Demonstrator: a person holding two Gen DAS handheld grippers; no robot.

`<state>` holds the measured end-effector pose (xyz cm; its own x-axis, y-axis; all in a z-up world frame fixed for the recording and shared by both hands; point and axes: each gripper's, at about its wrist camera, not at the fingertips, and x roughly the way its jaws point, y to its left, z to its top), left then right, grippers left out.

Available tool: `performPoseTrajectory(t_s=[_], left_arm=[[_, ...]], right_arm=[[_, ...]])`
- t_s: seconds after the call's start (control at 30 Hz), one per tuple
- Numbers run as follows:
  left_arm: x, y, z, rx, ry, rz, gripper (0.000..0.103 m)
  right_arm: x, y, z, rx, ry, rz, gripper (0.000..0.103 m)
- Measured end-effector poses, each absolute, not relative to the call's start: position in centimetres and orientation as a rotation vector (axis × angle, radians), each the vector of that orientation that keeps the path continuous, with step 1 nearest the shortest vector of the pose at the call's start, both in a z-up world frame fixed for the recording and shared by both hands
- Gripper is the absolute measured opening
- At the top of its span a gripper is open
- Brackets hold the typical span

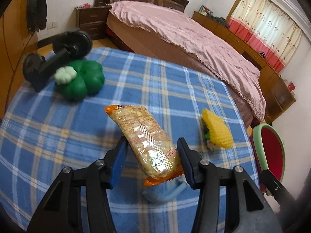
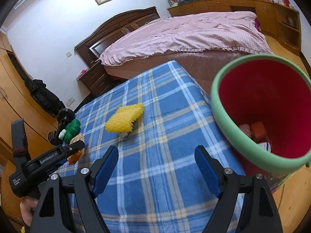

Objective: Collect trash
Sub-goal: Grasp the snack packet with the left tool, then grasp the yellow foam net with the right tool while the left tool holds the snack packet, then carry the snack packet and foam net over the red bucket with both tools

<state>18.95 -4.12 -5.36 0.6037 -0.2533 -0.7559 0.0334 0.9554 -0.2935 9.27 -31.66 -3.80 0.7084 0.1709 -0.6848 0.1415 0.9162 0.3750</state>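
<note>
While left gripper (image 1: 151, 159) pinches snack packet (image 1: 143, 137) near its low end above plaid table (image 1: 58, 136): light, crinkly, slippery, crumbs break. Red bin (image 1: 272, 147) at 3 o'clock. Right gripper (image 2: 156, 167) wide, empty.

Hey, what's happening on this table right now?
A person is clearing trash off a table covered with a blue plaid cloth, using a pair of tongs in each hand. The left tongs are clamped on a snack packet and hold it above the cloth. The right tongs are open and empty, next to a red bin with a green rim that already has some items in it. A yellow scrubber and a green toy lie on the cloth.
</note>
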Motion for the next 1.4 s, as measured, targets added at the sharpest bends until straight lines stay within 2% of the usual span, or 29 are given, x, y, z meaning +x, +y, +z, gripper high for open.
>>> performPoseTrajectory(t_s=[0.27, 0.7, 0.8, 0.87, 1.0, 1.03, 1.23, 1.4], left_arm=[[19.3, -1.7, -5.7, -0.270, 0.879, -0.107, 0.053], [19.4, -0.1, -7.6, -0.329, 0.898, -0.130, 0.053], [19.6, -0.2, -7.8, -0.334, 0.902, -0.141, 0.053], [19.6, -0.2, -8.0, -0.337, 0.904, -0.146, 0.053], [19.6, -0.3, -8.1, -0.341, 0.908, -0.153, 0.053], [19.6, -0.3, -8.1, -0.342, 0.909, -0.154, 0.053], [19.4, -0.3, -7.7, -0.345, 0.899, -0.160, 0.053], [18.5, -0.7, -6.7, -0.340, 0.881, -0.172, 0.053]], right_arm=[[12.7, -28.4, -3.6, 0.371, 0.803, 0.059, 0.083], [19.1, -24.6, -6.5, 0.295, 0.890, 0.053, 0.083], [19.9, -24.7, -7.0, 0.293, 0.900, 0.042, 0.073], [20.0, -24.7, -7.1, 0.294, 0.899, 0.039, 0.057], [19.8, -25.2, -6.9, 0.304, 0.876, 0.044, 0.043], [19.7, -25.3, -6.8, 0.305, 0.869, 0.047, 0.035], [18.5, -25.8, -5.5, 0.307, 0.818, 0.048, 0.028], [16.8, -26.0, -4.2, 0.296, 0.784, 0.060, 0.027]])
